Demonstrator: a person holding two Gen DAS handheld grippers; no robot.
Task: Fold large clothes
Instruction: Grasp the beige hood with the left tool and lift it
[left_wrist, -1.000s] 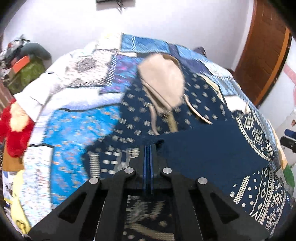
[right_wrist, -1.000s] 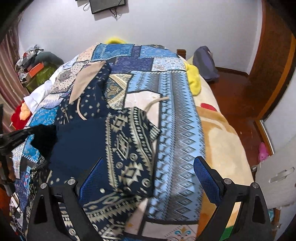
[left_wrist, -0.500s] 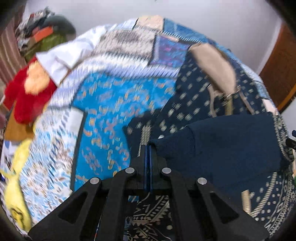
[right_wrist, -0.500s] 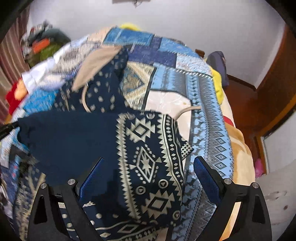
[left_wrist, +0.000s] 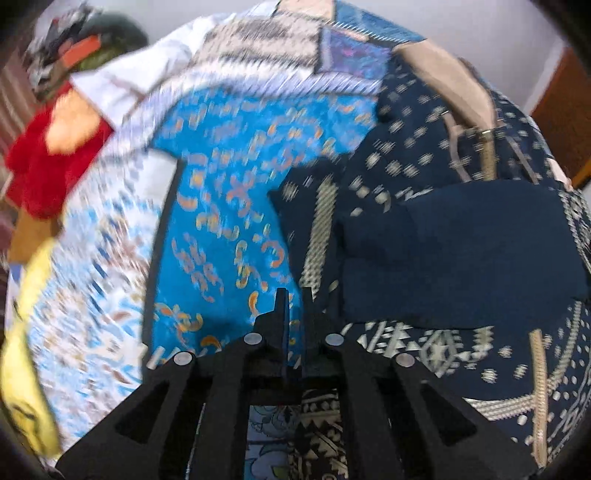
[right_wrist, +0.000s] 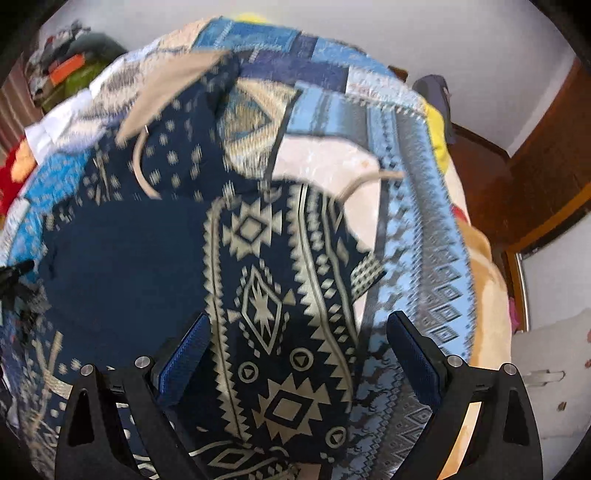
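Note:
A navy hooded jacket (right_wrist: 266, 295) with a beige geometric pattern lies on the patchwork bed cover (left_wrist: 229, 184). Its beige-lined hood (left_wrist: 443, 74) points toward the far wall. One sleeve (left_wrist: 461, 258), showing plain navy, lies folded across the body. My left gripper (left_wrist: 294, 302) hovers at the jacket's left edge. Its jaws are opening a slit, with only bed cover showing between them. My right gripper (right_wrist: 299, 350) stands wide open above the patterned right part of the jacket, its pads clear of the cloth. The left gripper's tip (right_wrist: 14, 269) shows at the left edge of the right wrist view.
A red plush toy (left_wrist: 40, 162) and a pile of clothes (left_wrist: 81, 48) sit left of the bed. Something yellow (left_wrist: 26, 332) lies at the near left. A dark bag (right_wrist: 436, 92) and a wooden door (right_wrist: 535, 166) are to the right.
Both grippers came down toward the bed. The left carried the sleeve across the jacket and has let it go; its jaws now show a small gap. The right stayed open.

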